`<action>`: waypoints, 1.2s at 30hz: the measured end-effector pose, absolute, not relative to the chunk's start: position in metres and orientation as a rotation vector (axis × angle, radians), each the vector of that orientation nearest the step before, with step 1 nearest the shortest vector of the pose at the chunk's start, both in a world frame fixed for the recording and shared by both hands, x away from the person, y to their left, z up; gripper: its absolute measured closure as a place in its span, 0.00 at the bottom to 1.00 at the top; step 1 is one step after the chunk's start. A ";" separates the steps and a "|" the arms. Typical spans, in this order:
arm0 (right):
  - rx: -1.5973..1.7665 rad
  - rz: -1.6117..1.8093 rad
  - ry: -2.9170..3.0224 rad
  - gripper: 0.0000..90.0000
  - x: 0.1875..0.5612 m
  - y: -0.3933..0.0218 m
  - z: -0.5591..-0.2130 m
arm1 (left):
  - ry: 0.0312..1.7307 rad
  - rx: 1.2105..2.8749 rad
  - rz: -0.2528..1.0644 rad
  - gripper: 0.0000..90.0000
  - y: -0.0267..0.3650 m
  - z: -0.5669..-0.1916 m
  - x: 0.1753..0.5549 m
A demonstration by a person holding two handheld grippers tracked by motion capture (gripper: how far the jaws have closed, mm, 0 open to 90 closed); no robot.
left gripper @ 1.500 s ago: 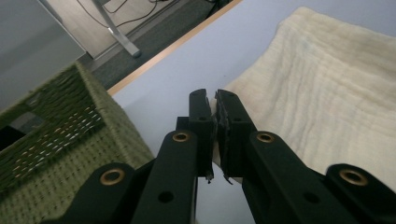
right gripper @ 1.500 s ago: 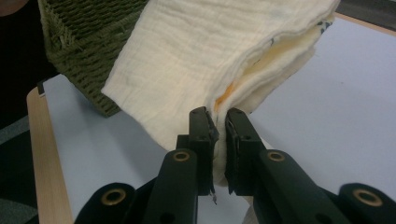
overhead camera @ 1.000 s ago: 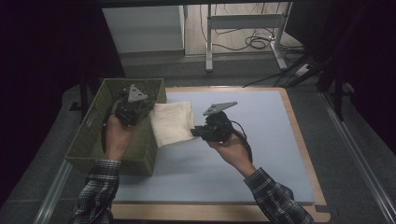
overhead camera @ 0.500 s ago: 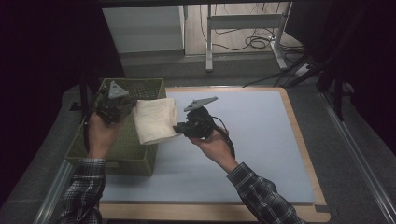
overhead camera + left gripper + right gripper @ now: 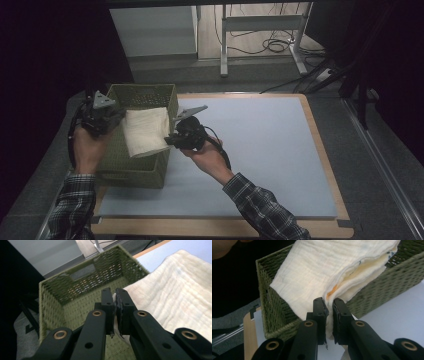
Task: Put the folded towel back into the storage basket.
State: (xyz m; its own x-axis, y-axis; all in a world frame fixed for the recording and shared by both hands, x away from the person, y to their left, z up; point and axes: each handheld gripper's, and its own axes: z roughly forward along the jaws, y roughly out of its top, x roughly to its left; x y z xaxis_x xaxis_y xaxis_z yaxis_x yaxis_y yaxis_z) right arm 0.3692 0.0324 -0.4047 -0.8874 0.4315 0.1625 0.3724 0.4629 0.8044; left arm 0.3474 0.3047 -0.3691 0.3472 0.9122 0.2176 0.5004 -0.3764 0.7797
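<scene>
Pale blue worktop point(image 5: 260, 150) with wooden rim, dark room behind. Green woven basket point(image 5: 145, 95) sits at the worktop's left edge. Folded cream cloth point(image 5: 145, 131) hangs over the basket's right rim, held between both tools: left gripper point(image 5: 116, 119) pinches its left edge, right gripper point(image 5: 170, 139) pinches its right edge, jaws pressed nearly together.

Dim room; grey desk legs point(image 5: 260, 35) (cables point(image 5: 270, 46) beneath).
</scene>
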 end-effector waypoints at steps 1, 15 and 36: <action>0.716 1.418 2.634 0.91 0.368 0.037 -0.406 | 1.242 2.005 0.878 0.95 0.311 -0.371 0.346; 0.674 1.365 2.701 0.91 0.353 0.091 -0.422 | 1.310 2.002 0.885 0.95 0.341 -0.382 0.337; 0.631 1.327 2.775 0.90 0.339 0.146 -0.436 | 1.389 1.972 0.896 0.95 0.373 -0.397 0.325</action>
State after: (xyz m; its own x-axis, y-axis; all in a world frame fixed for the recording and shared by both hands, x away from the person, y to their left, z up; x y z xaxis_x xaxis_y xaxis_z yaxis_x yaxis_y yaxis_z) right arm 0.3391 0.1465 -0.4363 -0.9192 0.3562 0.1681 0.3545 0.5621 0.7472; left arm 0.3254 0.3727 -0.3967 0.2397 0.9498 0.2012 0.5751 -0.3059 0.7587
